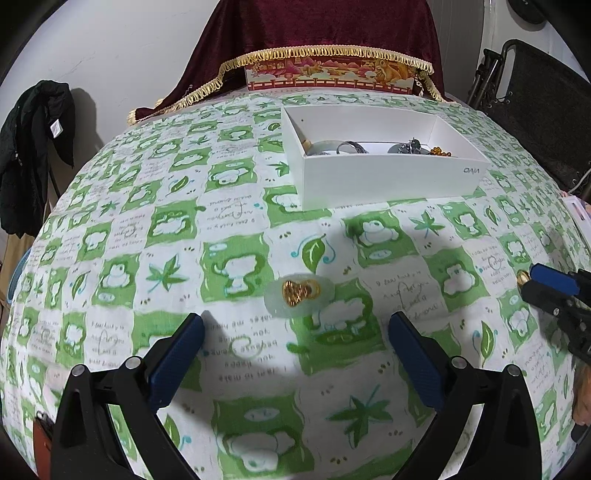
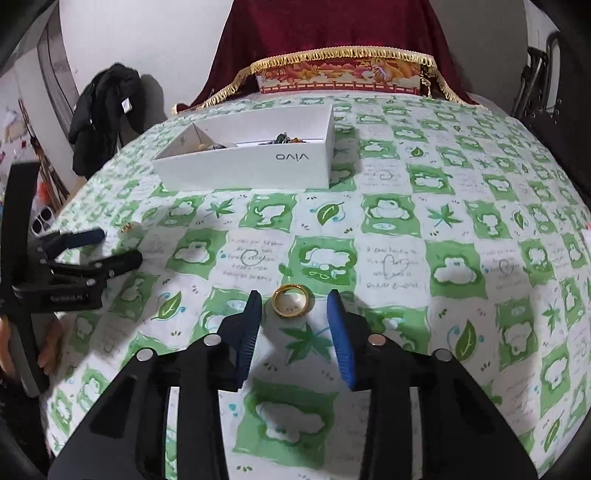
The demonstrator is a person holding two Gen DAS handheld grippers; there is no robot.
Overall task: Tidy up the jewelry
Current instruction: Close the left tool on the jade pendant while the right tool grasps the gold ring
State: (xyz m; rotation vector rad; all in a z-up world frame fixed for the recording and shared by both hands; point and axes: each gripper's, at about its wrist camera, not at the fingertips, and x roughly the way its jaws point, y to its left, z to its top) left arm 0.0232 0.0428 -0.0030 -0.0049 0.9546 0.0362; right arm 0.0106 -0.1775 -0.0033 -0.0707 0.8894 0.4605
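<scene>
A pale jade pendant with a gold inlay (image 1: 299, 293) lies on the green-and-white tablecloth (image 1: 184, 229), just ahead of my left gripper (image 1: 295, 325). That gripper is open, its blue pads wide on either side of the pendant. A gold ring (image 2: 291, 301) lies flat between the fingertips of my right gripper (image 2: 294, 299), with a gap showing on both sides, so it is open. The white box (image 1: 388, 181) farther back holds several pieces of jewelry. The right wrist view shows the box (image 2: 240, 166) at upper left and the left gripper (image 2: 122, 245) at the left edge.
A red decorated box (image 1: 328, 79) under a maroon fringed cloth (image 1: 325, 26) stands at the table's far edge. A dark jacket (image 1: 33, 155) hangs at the left. A black folding chair (image 1: 535, 110) is at the right. The right gripper (image 1: 532, 286) shows at the left wrist view's right edge.
</scene>
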